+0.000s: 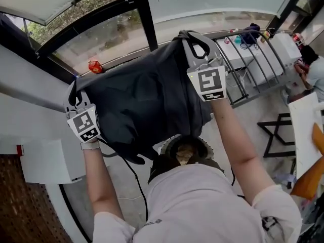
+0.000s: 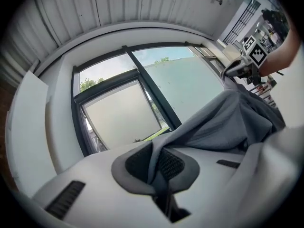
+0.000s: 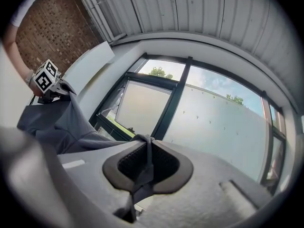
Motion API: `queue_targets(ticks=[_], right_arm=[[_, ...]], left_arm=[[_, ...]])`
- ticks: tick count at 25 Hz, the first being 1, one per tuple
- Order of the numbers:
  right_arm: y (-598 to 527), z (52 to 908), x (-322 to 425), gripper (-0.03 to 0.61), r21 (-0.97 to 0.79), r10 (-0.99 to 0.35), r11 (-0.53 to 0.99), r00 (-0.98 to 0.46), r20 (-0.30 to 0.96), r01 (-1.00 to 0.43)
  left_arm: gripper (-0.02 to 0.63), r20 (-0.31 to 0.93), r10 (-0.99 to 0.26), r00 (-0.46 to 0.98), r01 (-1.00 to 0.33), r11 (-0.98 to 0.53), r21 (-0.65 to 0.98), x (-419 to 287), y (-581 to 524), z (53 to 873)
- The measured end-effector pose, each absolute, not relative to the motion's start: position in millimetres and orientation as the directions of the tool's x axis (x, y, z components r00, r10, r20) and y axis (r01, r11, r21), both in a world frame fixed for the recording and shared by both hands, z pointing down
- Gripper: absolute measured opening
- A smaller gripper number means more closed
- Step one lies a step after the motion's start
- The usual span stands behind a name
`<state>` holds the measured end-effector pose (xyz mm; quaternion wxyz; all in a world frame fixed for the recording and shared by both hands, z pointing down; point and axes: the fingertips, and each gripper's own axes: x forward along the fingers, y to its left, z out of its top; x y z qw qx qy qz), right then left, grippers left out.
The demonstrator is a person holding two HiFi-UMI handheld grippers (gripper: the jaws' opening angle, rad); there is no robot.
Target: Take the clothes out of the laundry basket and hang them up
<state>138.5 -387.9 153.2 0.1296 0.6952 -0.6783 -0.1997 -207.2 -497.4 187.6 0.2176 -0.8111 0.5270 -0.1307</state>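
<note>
Left gripper (image 2: 156,165): jaws shut tight on one upper corner of the dark grey cloth garment (image 1: 142,105), with a fold of fabric pinched between the pads.
Dark grey cloth garment: hangs spread in the air between the two grippers, before the black-framed window (image 1: 136,11), and rests on nothing.
Right gripper (image 3: 147,163): jaws clamped on the opposite upper corner, gripping a thin fold.
Metal-railed drying rack (image 1: 248,59): stands to the garment's right, beyond the right gripper.
Step in hand (judged): carrying the garment to the rack. Keep both grips firm and the top edge taut and level, so it drapes over a rail without bunching.
Hard to make out: no laundry basket is identifiable. The kind of garment and the round object beneath it are unclear.
</note>
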Motion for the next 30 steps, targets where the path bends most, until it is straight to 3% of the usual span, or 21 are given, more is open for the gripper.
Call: queue_targets(ticks=[6,13,21,25,26,28,30], right_arm=[[-436.8,157.5,143.4,0.031,0.444,-0.996,-0.088,0.073,-0.05,-0.892],[-467.0,270.8,133.8,0.031,0.428,-0.966,0.005,0.106,0.234,-0.904],[-470.6,381.0,130.7,0.045,0.367,-0.87,0.031,0.156,0.467,-0.93],[-468.7,412.1,127.0,0.078,0.318,-0.826,0.035,0.152,0.543,-0.948],[-466.6,418.8,124.9,0.095,0.3,-0.814,0.028,0.152,0.56,-0.953],[-460.6,430.7,119.5,0.161,0.264,-0.797,0.004,0.157,0.583,-0.965],[-453.3,438.5,113.8,0.222,0.244,-0.796,-0.014,0.159,0.584,-0.97]], left_arm=[[0.011,0.035,-0.887,0.461,-0.769,-0.418,-0.484,-194.1,-556.9,195.5],[0.046,0.252,-0.836,0.488,-0.685,-0.546,-0.482,-180.2,-594.2,297.6],[0.054,0.463,-0.735,0.496,-0.648,-0.668,-0.367,-183.8,-618.0,413.2],[0.058,0.553,-0.655,0.516,-0.635,-0.725,-0.267,-186.3,-617.2,454.2],[0.086,0.565,-0.631,0.531,-0.618,-0.745,-0.252,-185.6,-614.5,461.8],[0.144,0.583,-0.594,0.555,-0.58,-0.778,-0.241,-184.9,-607.3,475.6],[0.157,0.597,-0.57,0.564,-0.56,-0.796,-0.229,-186.5,-599.7,488.2]])
